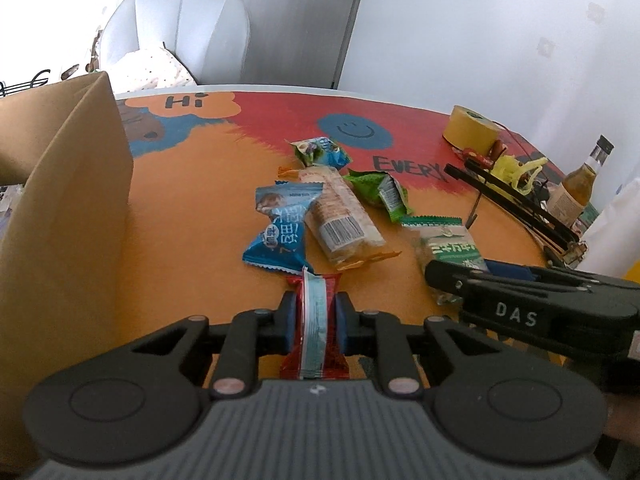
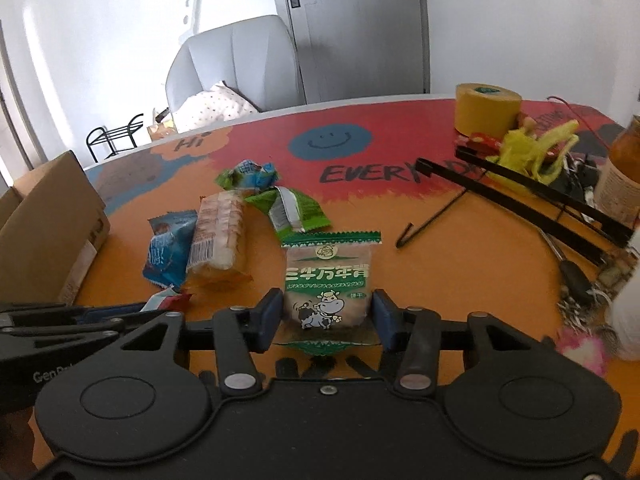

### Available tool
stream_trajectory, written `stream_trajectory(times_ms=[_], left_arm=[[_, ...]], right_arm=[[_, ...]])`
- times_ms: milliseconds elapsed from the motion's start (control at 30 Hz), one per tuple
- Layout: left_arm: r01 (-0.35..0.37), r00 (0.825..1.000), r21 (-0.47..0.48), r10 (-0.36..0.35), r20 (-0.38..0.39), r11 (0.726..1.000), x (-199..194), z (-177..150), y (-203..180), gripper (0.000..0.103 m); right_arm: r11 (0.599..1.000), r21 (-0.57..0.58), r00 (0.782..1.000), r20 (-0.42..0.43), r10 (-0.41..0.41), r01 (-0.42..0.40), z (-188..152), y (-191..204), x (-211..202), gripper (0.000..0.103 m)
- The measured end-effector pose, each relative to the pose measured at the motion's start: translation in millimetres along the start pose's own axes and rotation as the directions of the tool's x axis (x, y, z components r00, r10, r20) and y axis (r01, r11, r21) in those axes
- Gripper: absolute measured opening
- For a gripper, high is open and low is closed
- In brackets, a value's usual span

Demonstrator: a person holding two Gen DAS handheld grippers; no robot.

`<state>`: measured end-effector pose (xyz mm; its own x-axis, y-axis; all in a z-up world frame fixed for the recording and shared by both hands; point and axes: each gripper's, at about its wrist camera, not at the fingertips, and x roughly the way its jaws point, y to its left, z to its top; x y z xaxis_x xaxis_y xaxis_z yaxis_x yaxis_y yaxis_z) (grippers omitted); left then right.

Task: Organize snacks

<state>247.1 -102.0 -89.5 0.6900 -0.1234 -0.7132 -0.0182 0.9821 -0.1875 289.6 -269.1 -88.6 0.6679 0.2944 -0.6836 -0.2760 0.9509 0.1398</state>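
My left gripper [image 1: 315,320] is shut on a red snack packet [image 1: 314,328] with a pale blue stripe, just above the table. My right gripper [image 2: 326,312] has its blue pads on both sides of a green and clear cow biscuit packet [image 2: 326,280], touching it or nearly so. That packet also shows in the left wrist view [image 1: 448,246]. Loose snacks lie ahead: a blue packet [image 1: 280,226], a clear cracker sleeve [image 1: 340,216], a green packet [image 1: 380,190] and a small blue-green packet [image 1: 320,152]. An open cardboard box [image 1: 60,200] stands at the left.
The table carries an orange and red printed mat [image 1: 192,184]. At the right are a yellow tape roll [image 2: 486,110], a black wire stand [image 2: 520,196], yellow string [image 2: 536,148] and a sauce bottle [image 1: 576,190]. A white armchair [image 2: 236,64] stands behind the table.
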Motion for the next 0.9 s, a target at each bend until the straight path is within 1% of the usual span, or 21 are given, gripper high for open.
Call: stream_trajectory(times_ms=[33, 67, 233, 300, 333, 433, 533, 567, 600, 667, 900], left_arm=[[-0.002, 1.000, 0.001, 0.002, 0.003, 1.000, 0, -1, -1, 0.020], [-0.005, 1.000, 0.007, 0.005, 0.004, 1.000, 0, -2, -2, 0.022], [-0.032, 0.999, 0.067, 0.031, 0.012, 0.997, -1, -7, -12, 0.024], [-0.047, 0.999, 0.111, 0.046, 0.010, 0.993, -1, -8, -16, 0.024], [-0.050, 0.999, 0.118, 0.049, 0.010, 0.992, -1, -8, -17, 0.024], [-0.052, 0.999, 0.112, 0.052, 0.002, 0.992, -1, -8, -15, 0.020], [-0.029, 1.000, 0.090, 0.029, -0.007, 0.996, -3, -7, -11, 0.019], [-0.027, 1.000, 0.084, 0.028, -0.007, 0.996, -4, -7, -10, 0.019], [-0.026, 1.000, 0.080, 0.026, -0.007, 0.996, -5, -7, -9, 0.019], [-0.023, 1.000, 0.078, 0.023, -0.001, 0.997, -7, -7, -8, 0.019], [-0.020, 0.999, 0.077, 0.017, 0.040, 0.997, -25, 1, -8, 0.019]], right_arm=[[1.000, 0.000, 1.000, -0.003, -0.001, 0.001, -1, 0, -2, 0.046], [1.000, 0.003, 1.000, -0.006, -0.001, 0.001, -3, -1, -5, 0.046], [1.000, 0.008, 0.999, -0.025, -0.026, 0.026, -12, -2, -18, 0.047], [0.999, -0.003, 0.999, -0.024, -0.042, 0.042, -13, -1, -18, 0.050], [0.999, -0.006, 0.999, -0.024, -0.043, 0.043, -12, 0, -17, 0.053], [0.999, -0.012, 0.999, -0.025, -0.046, 0.046, -10, 3, -12, 0.054], [0.998, -0.037, 0.999, -0.023, -0.047, 0.046, -10, 8, -8, 0.053], [0.997, -0.051, 0.998, -0.020, -0.059, 0.058, -10, 10, -7, 0.048], [0.996, -0.061, 0.998, -0.020, -0.064, 0.062, -10, 11, -7, 0.047], [0.998, -0.048, 0.999, -0.025, -0.039, 0.037, -10, 10, -10, 0.047], [0.999, -0.038, 0.999, 0.035, -0.019, 0.021, -5, 14, -32, 0.046]])
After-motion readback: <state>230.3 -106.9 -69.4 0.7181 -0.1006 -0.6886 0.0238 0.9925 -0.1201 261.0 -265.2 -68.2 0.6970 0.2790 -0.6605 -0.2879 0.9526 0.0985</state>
